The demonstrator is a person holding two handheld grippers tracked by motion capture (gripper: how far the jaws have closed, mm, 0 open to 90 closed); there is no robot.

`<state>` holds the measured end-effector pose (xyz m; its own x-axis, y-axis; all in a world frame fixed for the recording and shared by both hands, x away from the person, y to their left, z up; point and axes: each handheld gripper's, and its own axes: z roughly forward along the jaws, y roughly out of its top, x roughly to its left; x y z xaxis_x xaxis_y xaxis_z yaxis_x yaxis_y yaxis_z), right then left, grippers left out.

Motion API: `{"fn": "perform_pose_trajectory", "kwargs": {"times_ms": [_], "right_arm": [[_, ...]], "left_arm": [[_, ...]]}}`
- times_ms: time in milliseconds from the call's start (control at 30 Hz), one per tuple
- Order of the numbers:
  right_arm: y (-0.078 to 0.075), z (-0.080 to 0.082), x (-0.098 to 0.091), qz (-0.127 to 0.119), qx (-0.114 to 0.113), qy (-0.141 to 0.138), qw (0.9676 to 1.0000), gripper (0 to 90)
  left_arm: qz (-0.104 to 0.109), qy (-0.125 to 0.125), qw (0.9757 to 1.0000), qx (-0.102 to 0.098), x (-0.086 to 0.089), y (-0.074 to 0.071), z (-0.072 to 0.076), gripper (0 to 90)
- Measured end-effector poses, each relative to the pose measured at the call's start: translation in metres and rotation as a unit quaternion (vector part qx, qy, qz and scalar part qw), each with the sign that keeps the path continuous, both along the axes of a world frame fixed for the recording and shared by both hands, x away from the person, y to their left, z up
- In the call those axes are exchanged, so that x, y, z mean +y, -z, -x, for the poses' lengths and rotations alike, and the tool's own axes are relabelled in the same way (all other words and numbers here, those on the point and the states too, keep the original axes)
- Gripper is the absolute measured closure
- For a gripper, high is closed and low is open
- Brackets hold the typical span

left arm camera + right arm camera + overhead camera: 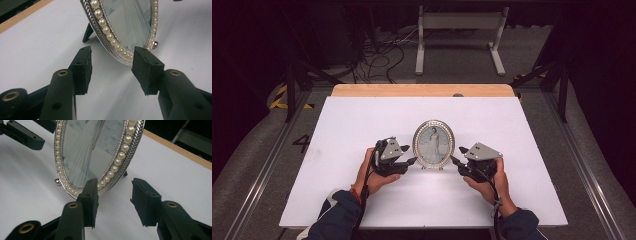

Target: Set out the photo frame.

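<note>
High view: an oval picture frame [433, 144] stands upright near the middle of the white table [362, 130], facing the person. The left gripper [411, 161] sits at the frame's 8 o'clock, the right gripper [454, 161] at its 4 o'clock, tips close to the lower rim on either side. A hand holds each one. Whether the tips touch the rim cannot be told from up here.

Left gripper view: jaws apart, the frame's bottom edge [120, 53] between them at 12 o'clock. The right-hand pad overlaps the pearl rim; the left-hand pad stands clear of it. A black back stand [88, 32] props the frame at 11 o'clock, and a small silver ball foot [155, 44] shows at 1 o'clock.

Right gripper view: jaws apart. The left-hand pad lies in front of the pearl rim [117, 162], contact unclear; the right-hand pad is clear over bare table. The other gripper's [37, 132] black jaws show at 10 o'clock beyond the frame.
</note>
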<state>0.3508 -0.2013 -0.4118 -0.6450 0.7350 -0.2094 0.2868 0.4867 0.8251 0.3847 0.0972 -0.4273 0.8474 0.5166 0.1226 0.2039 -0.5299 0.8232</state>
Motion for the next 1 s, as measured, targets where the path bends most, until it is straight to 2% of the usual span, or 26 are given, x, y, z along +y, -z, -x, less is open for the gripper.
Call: {"fn": "perform_pose_trajectory", "kwargs": {"times_ms": [133,333,533,667,800,1000], "right_arm": [[-0.002,0.003,-0.003,0.012,-0.003,-0.003,0.9999,53.2],[-0.003,0.005,-0.011,0.017,-0.001,0.005,0.9998,47.0],[-0.004,0.005,-0.018,0.023,0.001,0.009,0.9997,39.8],[-0.003,0.007,-0.021,0.029,0.003,0.016,0.9994,34.4],[-0.002,0.008,-0.021,0.036,0.002,0.019,0.9992,33.4],[0.0,0.012,-0.025,0.05,0.001,0.018,0.9986,31.7]], "left_arm": [[-0.017,0.004,0.9998,-0.01,0.001,-0.002,0.004,45.4],[-0.041,-0.006,0.999,-0.013,0.008,-0.003,0.007,37.3],[-0.045,-0.015,0.9988,-0.01,0.017,-0.004,0.007,31.3],[-0.052,-0.02,0.9983,-0.017,0.022,-0.003,0.011,24.9],[-0.049,-0.015,0.9985,-0.018,0.026,-0.002,0.013,21.7],[-0.056,-0.015,0.9981,-0.019,0.035,0.0,0.019,17.8]]}}
